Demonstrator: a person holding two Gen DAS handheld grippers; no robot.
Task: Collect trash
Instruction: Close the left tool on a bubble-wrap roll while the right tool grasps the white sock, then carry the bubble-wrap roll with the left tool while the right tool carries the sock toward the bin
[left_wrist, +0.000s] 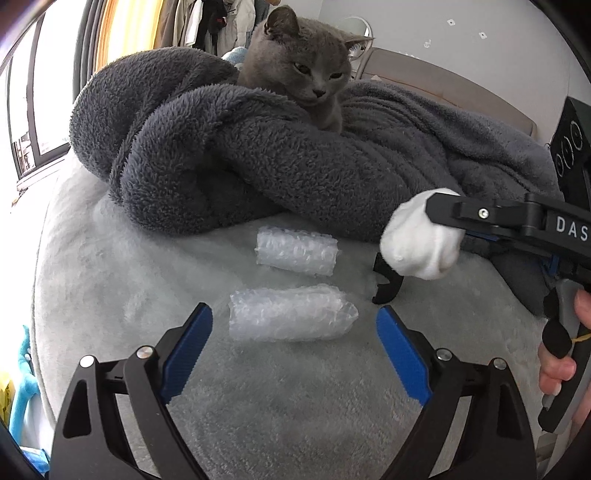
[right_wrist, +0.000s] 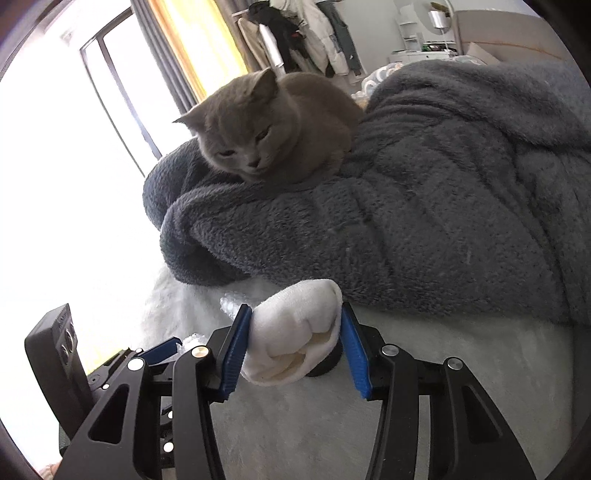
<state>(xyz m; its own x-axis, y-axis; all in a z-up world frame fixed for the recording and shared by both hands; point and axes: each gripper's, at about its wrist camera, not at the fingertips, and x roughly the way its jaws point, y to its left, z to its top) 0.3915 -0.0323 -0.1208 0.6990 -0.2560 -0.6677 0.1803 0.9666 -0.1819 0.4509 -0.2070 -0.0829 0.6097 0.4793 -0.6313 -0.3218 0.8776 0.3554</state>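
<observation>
Two rolls of clear bubble wrap lie on the pale grey bed cover (left_wrist: 110, 280). The nearer roll (left_wrist: 291, 314) sits just past the tips of my left gripper (left_wrist: 294, 312), whose blue pads stand wide apart and touch nothing. The farther roll (left_wrist: 295, 251) lies behind it. My right gripper (right_wrist: 294, 310) is shut on a white balled-up cloth (right_wrist: 295, 332), held a little above the cover. In the left wrist view that white cloth (left_wrist: 421, 243) hangs at the right in the right gripper (left_wrist: 421, 240). A black curved piece (left_wrist: 388, 280) lies under it.
A grey cat (left_wrist: 306, 66) sits on a heaped dark grey fleece blanket (left_wrist: 258, 166) right behind the rolls; the cat (right_wrist: 266, 129) faces the grippers. A person's fingers (left_wrist: 557, 365) hold the right gripper's handle. A window and hung clothes stand beyond the bed.
</observation>
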